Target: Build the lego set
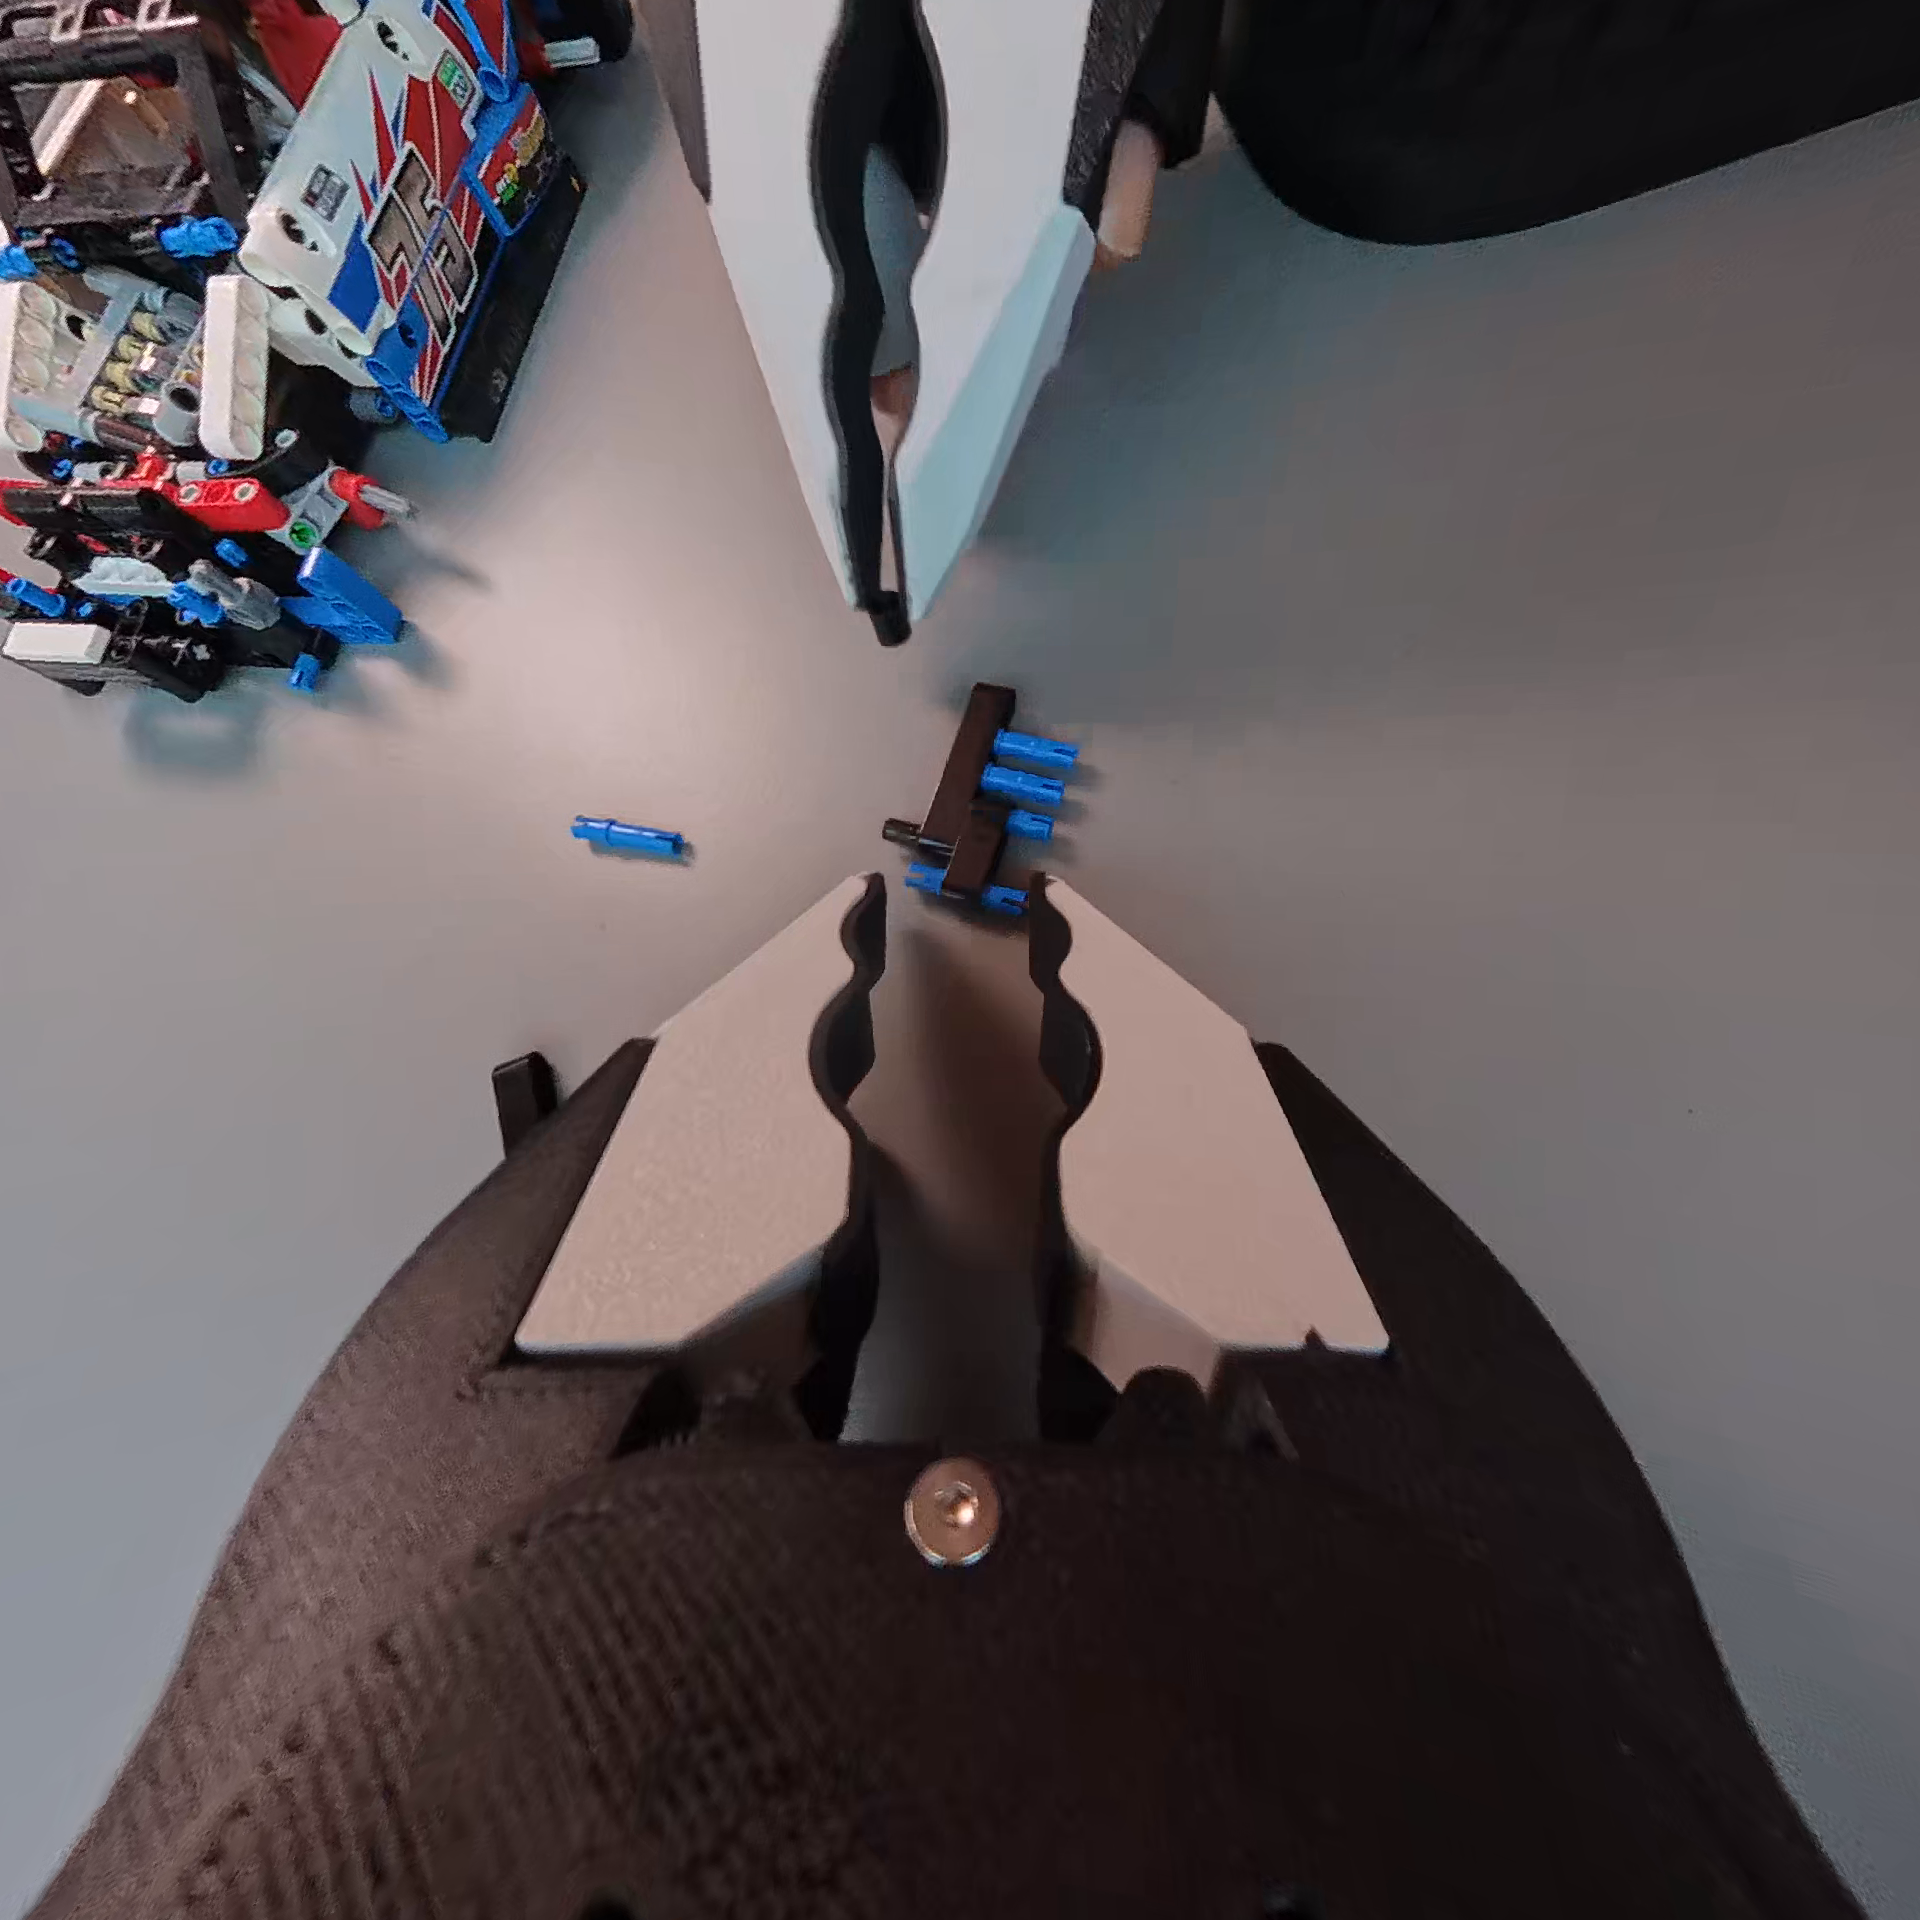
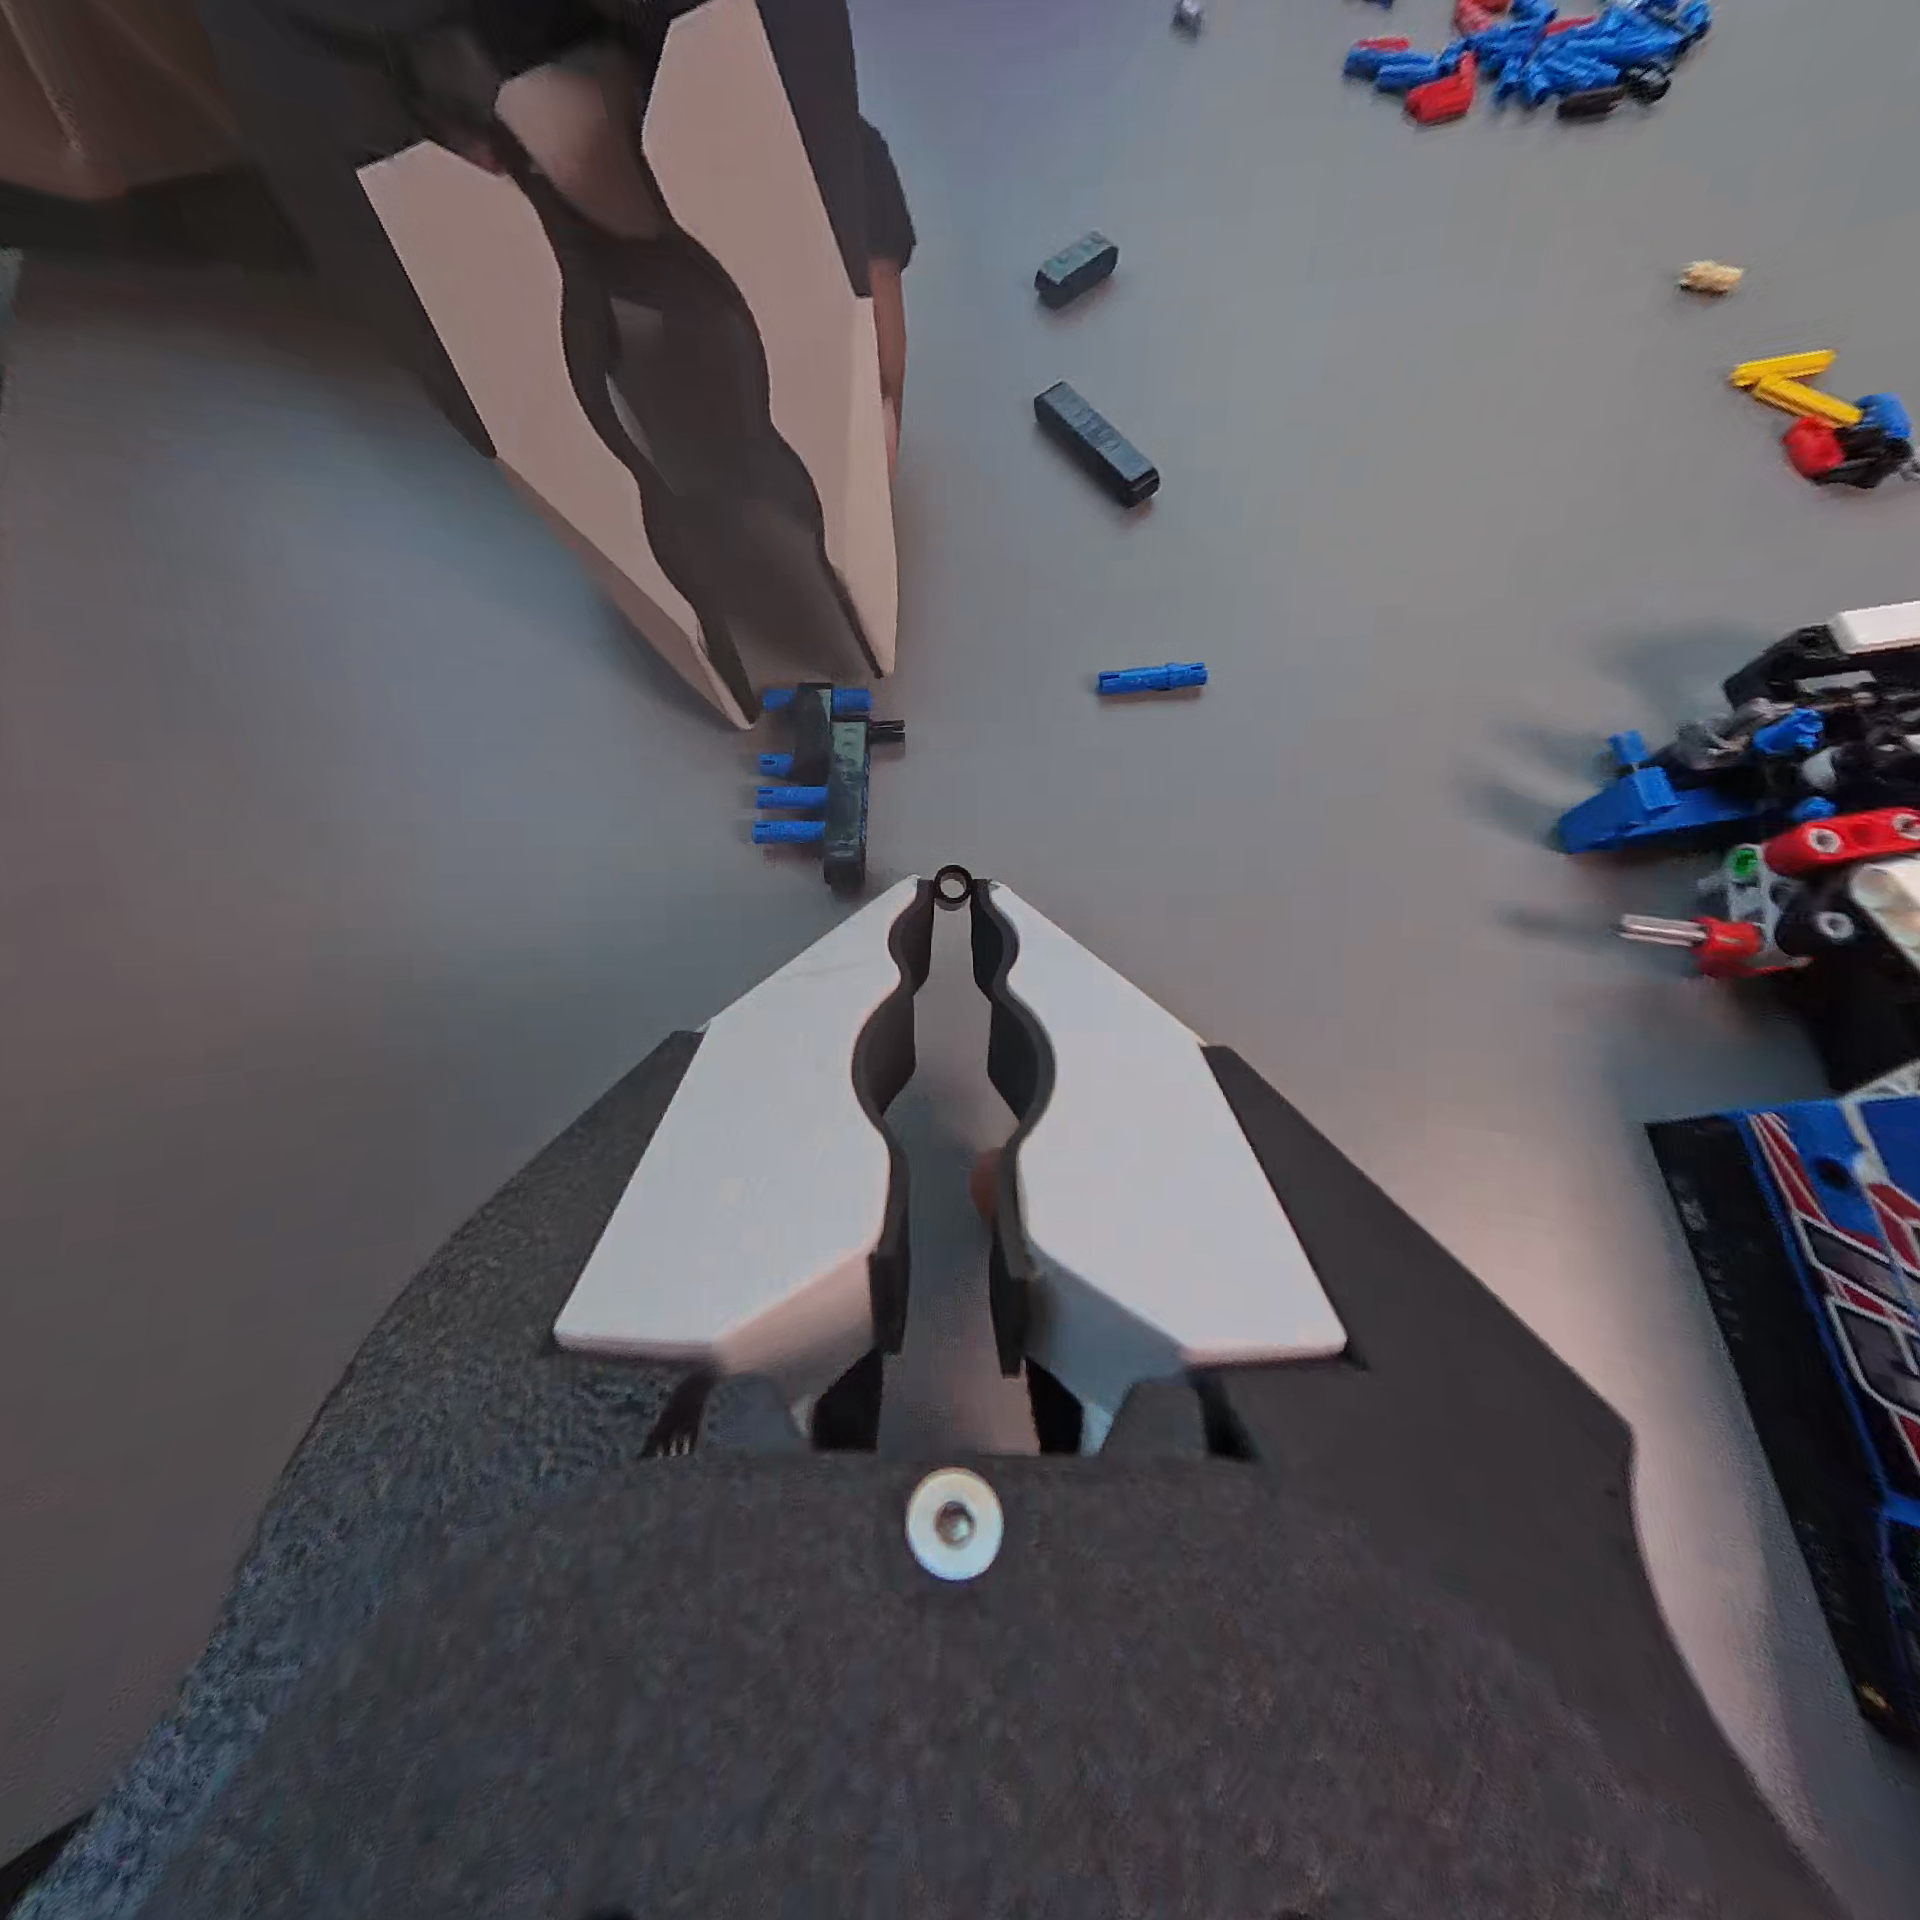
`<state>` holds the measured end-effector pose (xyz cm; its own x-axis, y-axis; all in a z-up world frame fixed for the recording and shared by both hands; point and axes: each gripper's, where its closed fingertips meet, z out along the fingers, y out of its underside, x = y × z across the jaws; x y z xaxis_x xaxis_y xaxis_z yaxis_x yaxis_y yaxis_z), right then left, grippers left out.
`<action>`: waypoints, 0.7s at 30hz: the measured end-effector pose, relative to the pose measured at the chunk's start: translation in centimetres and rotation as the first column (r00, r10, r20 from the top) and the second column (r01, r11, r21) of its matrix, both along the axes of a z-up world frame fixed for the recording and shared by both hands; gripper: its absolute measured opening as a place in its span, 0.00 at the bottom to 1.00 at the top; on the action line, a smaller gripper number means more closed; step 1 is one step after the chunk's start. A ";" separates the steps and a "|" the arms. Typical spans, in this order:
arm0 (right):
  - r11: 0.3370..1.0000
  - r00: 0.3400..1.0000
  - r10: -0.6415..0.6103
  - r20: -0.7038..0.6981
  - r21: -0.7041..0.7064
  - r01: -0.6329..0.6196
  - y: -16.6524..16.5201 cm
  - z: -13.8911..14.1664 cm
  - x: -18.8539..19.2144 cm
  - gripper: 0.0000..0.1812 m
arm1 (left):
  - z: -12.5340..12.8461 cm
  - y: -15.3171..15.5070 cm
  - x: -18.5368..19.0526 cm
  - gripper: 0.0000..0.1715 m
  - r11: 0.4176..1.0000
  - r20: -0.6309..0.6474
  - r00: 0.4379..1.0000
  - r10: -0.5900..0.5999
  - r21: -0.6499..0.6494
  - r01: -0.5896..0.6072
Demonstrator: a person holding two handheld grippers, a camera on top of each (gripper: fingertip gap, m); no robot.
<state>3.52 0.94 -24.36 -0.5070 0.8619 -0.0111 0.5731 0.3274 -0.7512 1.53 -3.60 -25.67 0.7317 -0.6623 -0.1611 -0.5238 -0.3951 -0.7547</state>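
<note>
A short black beam [image 1: 971, 790] with several blue pins [image 1: 1029, 750] in its side lies on the grey table. My left gripper [image 1: 954, 885] is open, its tips on either side of the beam's near end; I cannot tell if they touch it. My right gripper [image 2: 951, 891] is shut on a small black pin [image 2: 951, 886], held just short of the beam's [image 2: 847, 779] other end. It also shows in the left wrist view [image 1: 888, 623], tip down, close to the beam's far end. The left gripper [image 2: 816, 698] also shows in the right wrist view.
A loose blue pin [image 1: 629, 836] [image 2: 1151, 677] lies beside the beam. The part-built car model [image 1: 208, 416] [image 2: 1818, 790] stands to one side. Two black beams [image 2: 1096, 444], a pile of blue and red parts [image 2: 1527, 57] and a yellow-red cluster [image 2: 1829, 416] lie farther off. Across from one pair of fingers to the other is roughly 6 cm. From the right gripper's tips to the part-built car model [image 1: 208, 416] is close to 15 cm.
</note>
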 end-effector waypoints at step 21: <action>0.991 0.992 -0.073 -0.102 -0.117 0.061 -0.1 2.2 -0.2 0.02 | -0.2 0.5 1.3 0.33 0.988 0.070 0.993 0.096 -0.131 -0.087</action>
